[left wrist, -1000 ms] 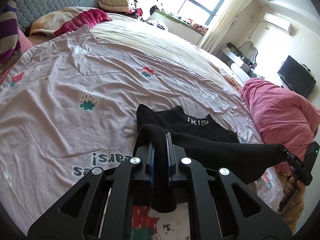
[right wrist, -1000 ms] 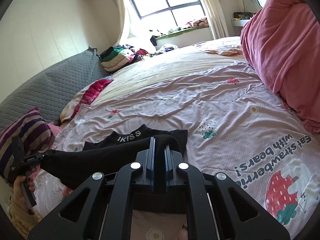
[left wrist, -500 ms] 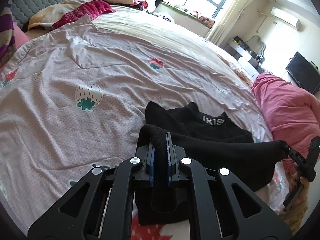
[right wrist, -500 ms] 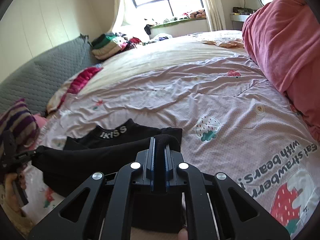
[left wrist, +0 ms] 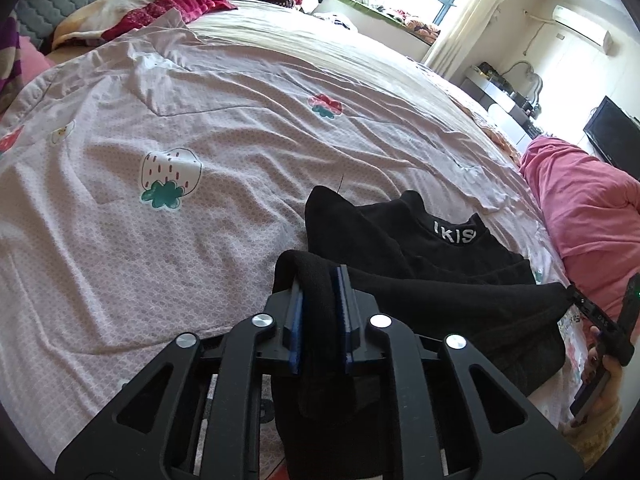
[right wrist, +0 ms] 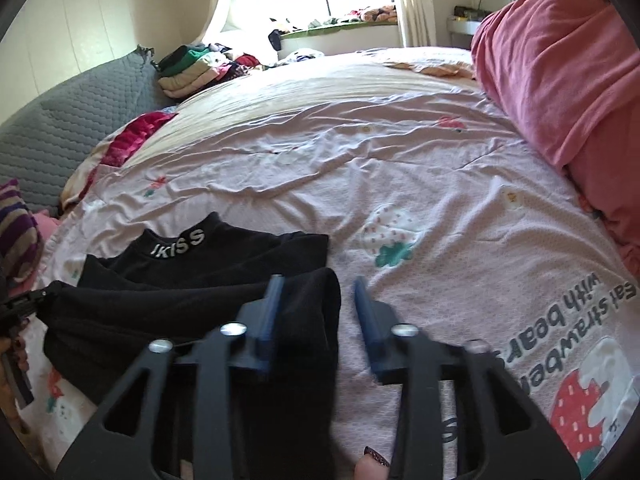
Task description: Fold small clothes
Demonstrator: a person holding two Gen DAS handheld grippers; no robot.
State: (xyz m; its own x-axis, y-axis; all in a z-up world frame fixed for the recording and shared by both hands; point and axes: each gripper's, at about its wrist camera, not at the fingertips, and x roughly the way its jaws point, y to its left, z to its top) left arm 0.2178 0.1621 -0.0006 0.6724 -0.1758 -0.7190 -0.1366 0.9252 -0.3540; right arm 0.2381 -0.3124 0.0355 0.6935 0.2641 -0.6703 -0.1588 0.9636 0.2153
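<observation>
On the right view, right gripper [right wrist: 318,308] gapes (left gripper [left wrist: 320,300] pinches black garment [left wrist: 440,300]).

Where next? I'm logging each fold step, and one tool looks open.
Probably open the left tool too: the right tool stands open beside the black top, whose folded edge already lies over the body on the quilt.

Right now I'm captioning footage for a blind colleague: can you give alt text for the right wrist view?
The right hand-held gripper is open over the folded edge of a black garment lying on a pink strawberry-print bedspread. White letters mark the garment's collar; a pink quilt is heaped on the right.
</observation>
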